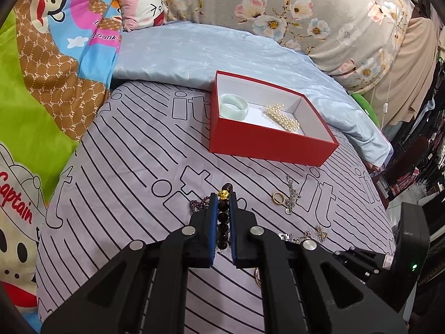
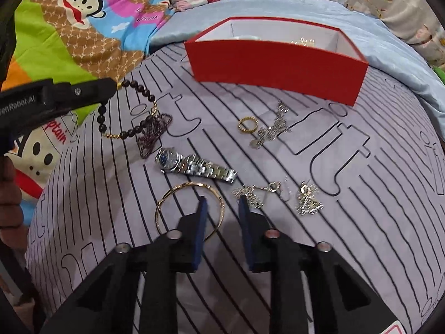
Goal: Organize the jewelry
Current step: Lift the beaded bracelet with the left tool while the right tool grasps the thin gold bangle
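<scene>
On the striped sheet near the red box (image 1: 267,142), the left gripper (image 1: 223,203) is clamping the dark bead bracelet (image 2: 139,89), ready to carry it to the box. The right gripper (image 2: 222,208), jaws apart, is straddling the gold bangle's (image 2: 167,203) right rim; next it needs to pinch that.

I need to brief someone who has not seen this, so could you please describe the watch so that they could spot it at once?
Find the red box on the striped sheet. In front of it, mid-sheet, lies the watch, between the dark bead bracelet and the thin gold bangle. It alone has a round blue dial and silver link band.
</scene>
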`<state>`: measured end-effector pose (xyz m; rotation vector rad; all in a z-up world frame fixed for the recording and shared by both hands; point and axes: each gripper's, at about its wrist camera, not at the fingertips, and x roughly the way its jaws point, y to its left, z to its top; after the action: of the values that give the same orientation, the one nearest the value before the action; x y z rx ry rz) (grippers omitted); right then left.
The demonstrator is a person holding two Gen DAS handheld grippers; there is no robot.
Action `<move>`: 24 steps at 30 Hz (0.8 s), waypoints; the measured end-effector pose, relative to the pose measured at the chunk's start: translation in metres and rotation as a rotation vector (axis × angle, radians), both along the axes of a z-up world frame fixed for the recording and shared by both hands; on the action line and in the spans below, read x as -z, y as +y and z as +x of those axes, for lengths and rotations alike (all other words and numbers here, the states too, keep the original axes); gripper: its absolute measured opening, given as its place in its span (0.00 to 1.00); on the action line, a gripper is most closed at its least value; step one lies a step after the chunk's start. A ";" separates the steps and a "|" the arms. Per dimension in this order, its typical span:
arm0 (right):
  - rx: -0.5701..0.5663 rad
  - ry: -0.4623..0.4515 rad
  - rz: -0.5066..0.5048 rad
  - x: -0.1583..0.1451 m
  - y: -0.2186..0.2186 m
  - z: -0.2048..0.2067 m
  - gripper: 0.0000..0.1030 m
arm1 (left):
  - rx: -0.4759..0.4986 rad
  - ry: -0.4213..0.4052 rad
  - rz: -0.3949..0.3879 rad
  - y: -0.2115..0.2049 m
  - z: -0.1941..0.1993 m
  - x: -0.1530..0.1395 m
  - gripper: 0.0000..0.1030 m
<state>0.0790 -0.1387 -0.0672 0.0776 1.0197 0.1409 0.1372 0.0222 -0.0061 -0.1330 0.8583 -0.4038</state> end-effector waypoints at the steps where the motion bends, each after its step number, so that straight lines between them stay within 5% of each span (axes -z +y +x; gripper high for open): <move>1: -0.004 0.007 0.005 0.002 0.001 0.000 0.13 | 0.002 -0.001 0.000 0.000 -0.001 0.000 0.07; 15: 0.005 -0.006 0.024 -0.003 -0.006 -0.002 0.02 | 0.002 -0.006 -0.006 -0.002 -0.001 -0.003 0.07; 24: 0.069 -0.127 0.028 -0.058 -0.039 0.000 0.02 | 0.023 -0.043 -0.029 -0.013 0.003 -0.023 0.07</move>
<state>0.0786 -0.1779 -0.0089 0.1274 0.8870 0.0962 0.1404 0.0091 0.0171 -0.1406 0.8122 -0.4388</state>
